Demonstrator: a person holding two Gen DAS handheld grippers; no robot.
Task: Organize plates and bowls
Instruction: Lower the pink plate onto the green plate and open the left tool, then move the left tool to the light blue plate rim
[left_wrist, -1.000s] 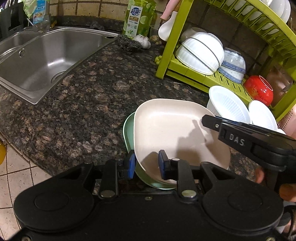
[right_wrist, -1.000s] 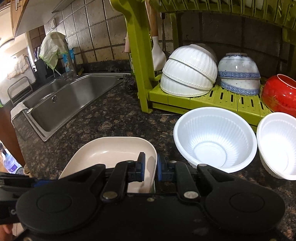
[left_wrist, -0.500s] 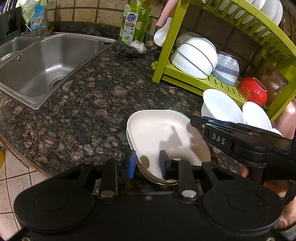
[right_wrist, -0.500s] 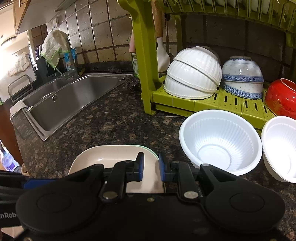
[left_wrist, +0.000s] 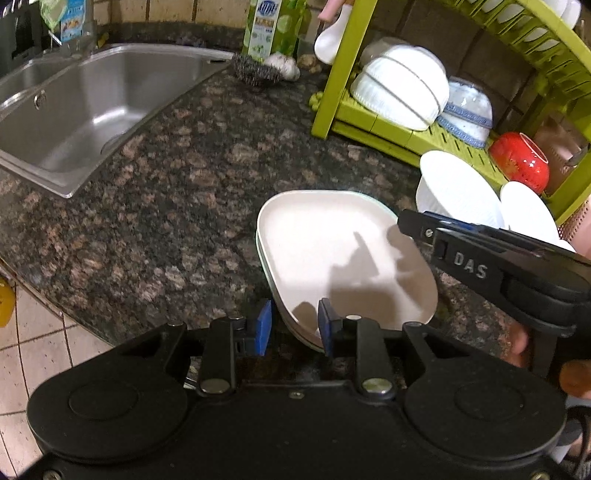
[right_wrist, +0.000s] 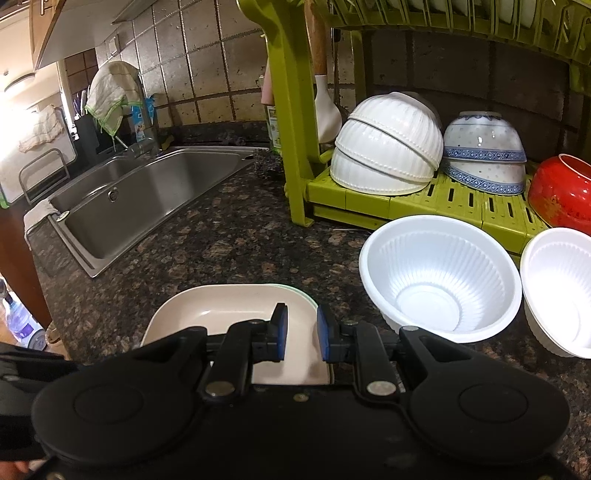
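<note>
Sitting stacked on the tabletop (left_wrist: 177, 177), the cream plate (left_wrist: 343, 254) covers the green plate (right_wrist: 308, 297), both tools (left_wrist: 294, 325) (right_wrist: 300, 332) gape empty, while two white bowls (right_wrist: 439, 273) await sorting.

Steel sink (left_wrist: 85, 110) — dish soap bottle (left_wrist: 266, 27) behind

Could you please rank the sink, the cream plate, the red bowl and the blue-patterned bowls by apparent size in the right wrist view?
1. sink
2. cream plate, partly hidden, nearer
3. blue-patterned bowls and red bowl: alike; red one cropped
</note>
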